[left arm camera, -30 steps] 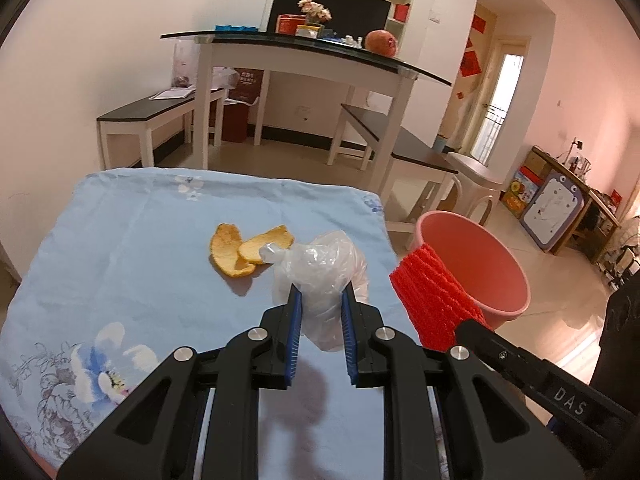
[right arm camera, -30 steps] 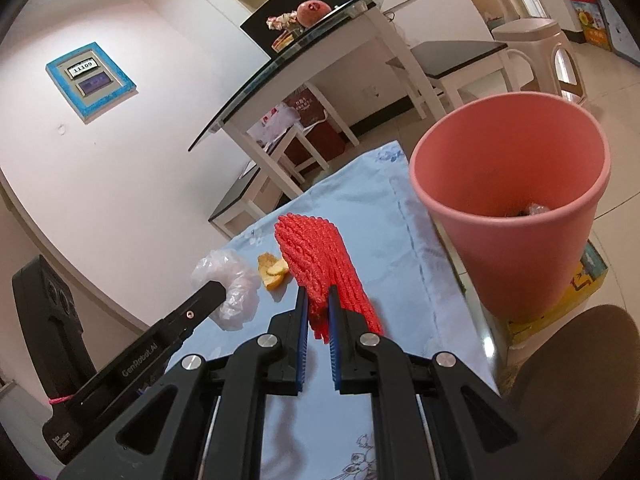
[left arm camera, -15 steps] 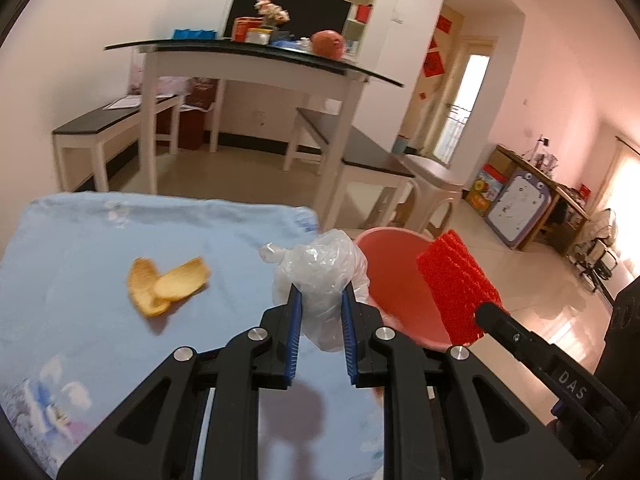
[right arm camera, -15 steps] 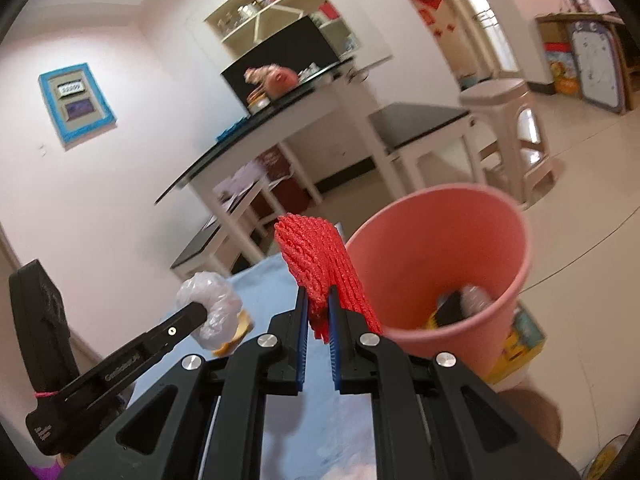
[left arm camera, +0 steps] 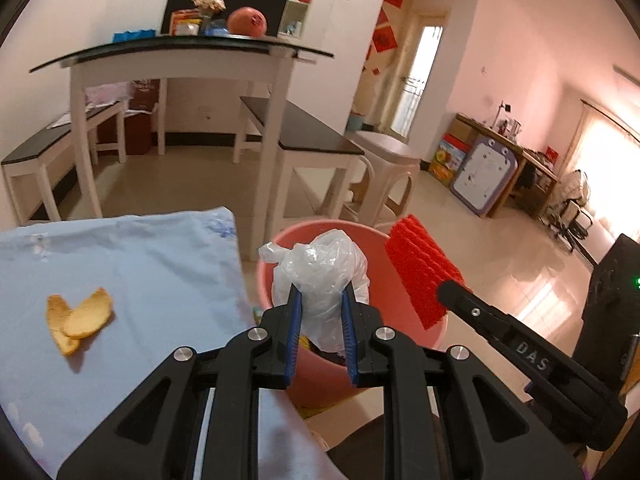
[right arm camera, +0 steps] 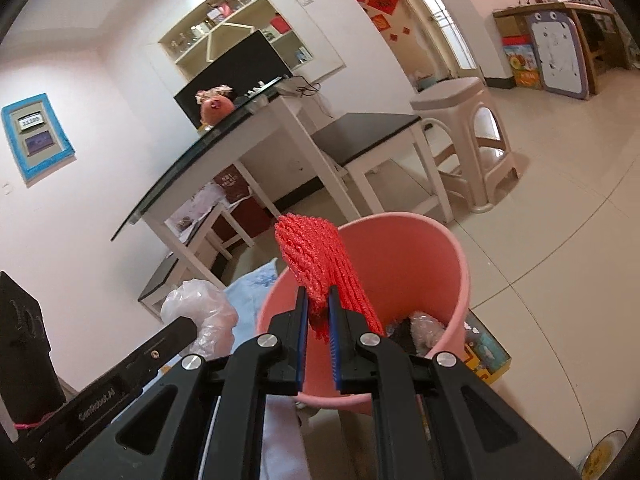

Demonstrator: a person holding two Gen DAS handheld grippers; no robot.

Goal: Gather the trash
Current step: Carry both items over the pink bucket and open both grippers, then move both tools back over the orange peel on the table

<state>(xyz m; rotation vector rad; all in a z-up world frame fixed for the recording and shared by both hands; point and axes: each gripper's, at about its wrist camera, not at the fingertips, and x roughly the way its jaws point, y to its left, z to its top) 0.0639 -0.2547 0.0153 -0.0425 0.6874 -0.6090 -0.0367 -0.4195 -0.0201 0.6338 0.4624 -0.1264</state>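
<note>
My left gripper [left arm camera: 320, 304] is shut on a crumpled clear plastic bag [left arm camera: 322, 268] and holds it over the pink trash bin [left arm camera: 276, 248]. My right gripper [right arm camera: 318, 312] is shut on a red foam net [right arm camera: 316, 256] and holds it above the same pink bin [right arm camera: 440, 248], which has trash inside. The red net also shows in the left wrist view [left arm camera: 420, 272], and the plastic bag shows in the right wrist view [right arm camera: 200, 304]. Orange peel pieces [left arm camera: 78, 318] lie on the blue floral cloth [left arm camera: 120, 248] of the table.
The bin stands on the floor just off the table's right edge. Behind it are a black bench [left arm camera: 304, 136], a beige plastic stool [left arm camera: 384, 160] and a glass-topped white table [left arm camera: 180, 56]. A colourful box [right arm camera: 486, 350] lies by the bin's base.
Both grippers have swung right from above the blue cloth to over the pink bin, each still holding its piece. The orange peels now lie far to the left.
</note>
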